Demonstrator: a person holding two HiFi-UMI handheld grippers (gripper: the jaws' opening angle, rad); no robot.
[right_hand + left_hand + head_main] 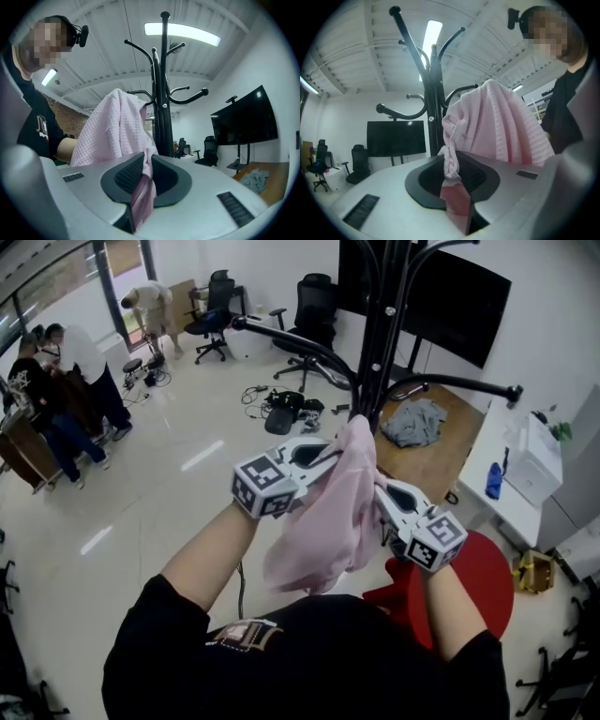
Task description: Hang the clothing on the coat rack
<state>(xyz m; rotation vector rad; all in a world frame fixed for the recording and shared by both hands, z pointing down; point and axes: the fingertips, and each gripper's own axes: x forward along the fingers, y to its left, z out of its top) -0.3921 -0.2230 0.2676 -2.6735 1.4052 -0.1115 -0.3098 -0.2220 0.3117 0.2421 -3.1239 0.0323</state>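
1. Glossy white floor (187, 484) fills the office; in the head view a black coat rack (380, 324) rises at 12 o'clock, with curved hooks reaching toward 10 and 3 o'clock.
2. At centre hangs the clothing (328, 512), pale pink and waffle-textured. It is bunched into soft drooping folds, and its top is just beside the rack's pole.
3. On its 9 o'clock side the left gripper (322, 454) is clenched on a twisted edge of the pink fabric.
4. On its 3 o'clock side the right gripper (382, 491) pinches another fold tight.
5. Beyond, a grey cloth (414, 421) lies at 1 o'clock and a red stool (478, 577) stands at 4 o'clock.
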